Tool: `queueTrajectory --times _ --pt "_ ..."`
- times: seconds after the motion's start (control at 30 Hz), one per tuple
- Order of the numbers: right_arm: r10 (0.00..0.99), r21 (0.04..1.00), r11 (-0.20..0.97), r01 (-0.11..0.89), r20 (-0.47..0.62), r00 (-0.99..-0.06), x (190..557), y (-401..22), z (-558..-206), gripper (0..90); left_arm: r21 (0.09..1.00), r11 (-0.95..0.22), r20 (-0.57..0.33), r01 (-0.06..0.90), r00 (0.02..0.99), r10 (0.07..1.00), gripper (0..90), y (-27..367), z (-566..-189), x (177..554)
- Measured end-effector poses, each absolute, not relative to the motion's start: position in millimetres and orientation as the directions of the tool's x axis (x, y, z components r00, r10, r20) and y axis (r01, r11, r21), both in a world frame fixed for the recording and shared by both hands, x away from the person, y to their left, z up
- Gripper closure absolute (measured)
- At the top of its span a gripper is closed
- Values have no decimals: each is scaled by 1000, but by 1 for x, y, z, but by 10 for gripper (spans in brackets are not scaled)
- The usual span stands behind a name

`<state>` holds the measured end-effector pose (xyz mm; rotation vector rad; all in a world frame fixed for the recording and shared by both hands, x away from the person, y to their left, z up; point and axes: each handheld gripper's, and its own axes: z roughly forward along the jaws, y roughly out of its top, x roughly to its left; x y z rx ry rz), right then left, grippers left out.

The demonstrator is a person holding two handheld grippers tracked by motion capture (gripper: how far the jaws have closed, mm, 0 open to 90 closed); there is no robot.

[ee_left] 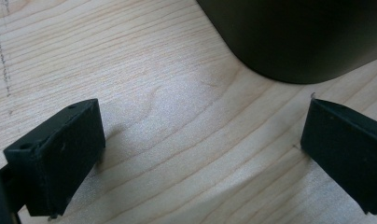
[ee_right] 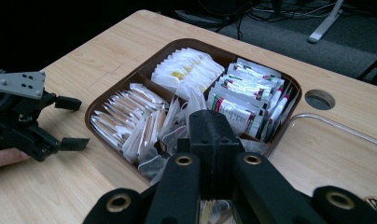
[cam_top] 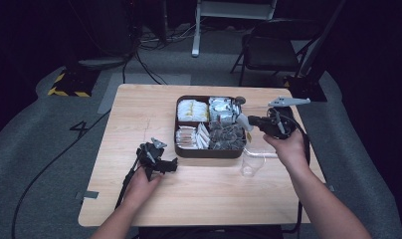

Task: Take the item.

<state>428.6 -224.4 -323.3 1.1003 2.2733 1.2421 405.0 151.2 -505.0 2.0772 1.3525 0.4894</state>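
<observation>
The right gripper (cam_top: 244, 121), black and held in the person's right hand (cam_top: 288, 147), hangs over the right edge of the dark brown, round-cornered compartment tray (cam_top: 209, 152), its nose pointing left across the tray. In its own view the jaws are drawn fully together; something pale shows just below them, but I cannot tell whether they have hold of it. Directly under and ahead of the jaws lies the near-right compartment, heaped with small clear sachets holding dark contents (ee_right: 154, 163); they lie jumbled, with no common direction. Beyond that heap, further along the gripper's line, white paper sachets (ee_right: 126, 114) stand on edge in a row, their long sides running across the gripper's line. To the gripper's right, white packets with green and red print (ee_right: 245, 91) stand packed upright, and past them are white packets with a yellow mark (ee_right: 184, 67). Just on the person's side of the gripper, a clear plastic cup (cam_top: 251, 162) stands upright on the light wooden table (cam_top: 139, 104), beside the tray's near-right corner.

The left gripper (cam_top: 164, 162), in the left hand (cam_top: 142, 186), sits low over the table well to the left of the right gripper, near the tray's near-left corner. Its jaws stand wide apart with bare wood between them, pointing at the tray's dark wall.
</observation>
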Motion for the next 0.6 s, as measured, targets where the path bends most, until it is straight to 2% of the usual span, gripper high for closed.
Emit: queueTrajectory --times 0.6 --pt "760 804 301 513 122 -638 399 -252 -348 900 663 -296 -19 688 411 912 0 151 -505 405"
